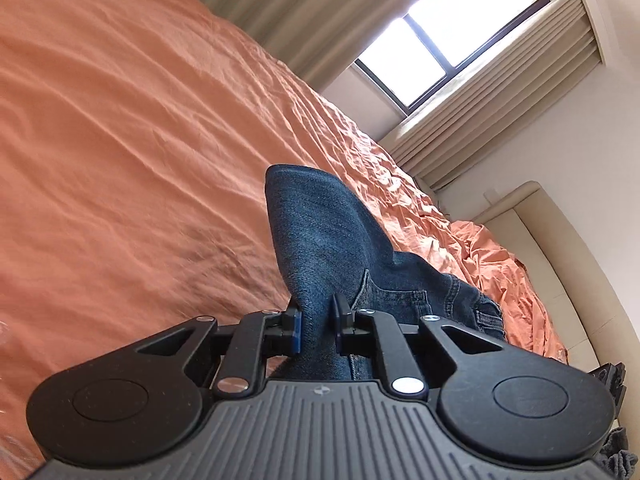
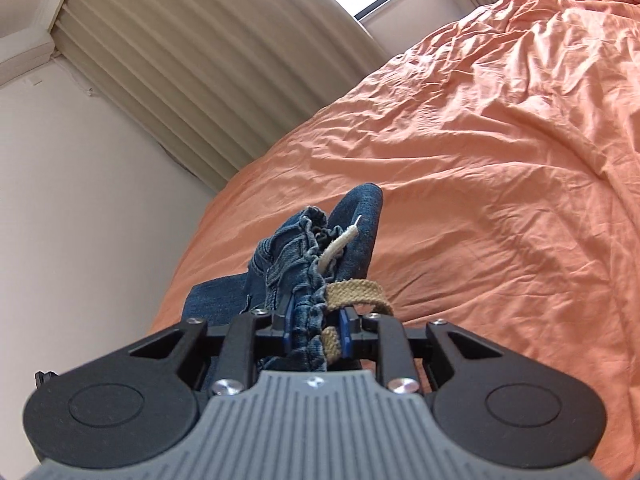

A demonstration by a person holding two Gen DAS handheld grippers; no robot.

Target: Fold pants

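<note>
The pants are dark blue jeans (image 1: 324, 240). In the left wrist view my left gripper (image 1: 318, 320) is shut on a fold of the denim, which stands up past the fingers and trails right toward a pocket and belt loop. In the right wrist view my right gripper (image 2: 318, 320) is shut on the gathered waistband of the jeans (image 2: 308, 264), with a beige drawstring (image 2: 356, 290) looped over the right finger. Both grippers hold the jeans lifted above an orange bedspread (image 1: 120, 140).
The orange bedspread (image 2: 500, 160) is wrinkled and covers the whole bed. A cream headboard (image 1: 560, 248) stands at the right in the left view. Beige curtains (image 2: 192, 64) and a window (image 1: 448, 40) are on the wall behind the bed.
</note>
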